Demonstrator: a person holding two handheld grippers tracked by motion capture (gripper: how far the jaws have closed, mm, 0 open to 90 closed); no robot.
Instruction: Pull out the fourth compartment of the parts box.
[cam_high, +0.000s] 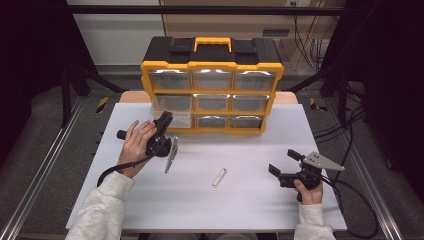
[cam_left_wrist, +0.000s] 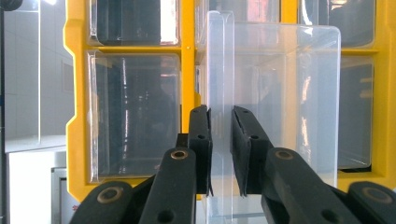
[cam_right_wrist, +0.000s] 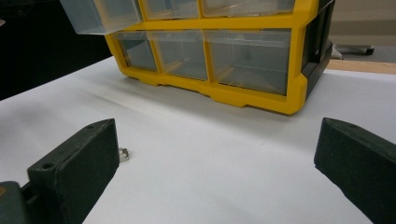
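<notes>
A yellow and black organizer (cam_high: 212, 66) with clear drawers stands at the back of the white table (cam_high: 210, 205). The left drawer of its middle row (cam_high: 179, 119) is pulled partway out; it also hangs at the top left of the right gripper view as the drawer (cam_right_wrist: 100, 16). My left gripper (cam_high: 167, 118) is turned on its side and shut on that drawer's front tab (cam_left_wrist: 219, 70), jaws pressed against both faces. My right gripper (cam_high: 282, 161) rests open near the table's right front, jaws wide apart with nothing between them (cam_right_wrist: 217, 135).
A small pale oblong piece (cam_high: 219, 177) lies on the table between the two grippers. A tiny metal bit (cam_right_wrist: 123, 153) peeks out beside the right gripper's left jaw. Cables trail off the right side, and dark frame posts flank the table.
</notes>
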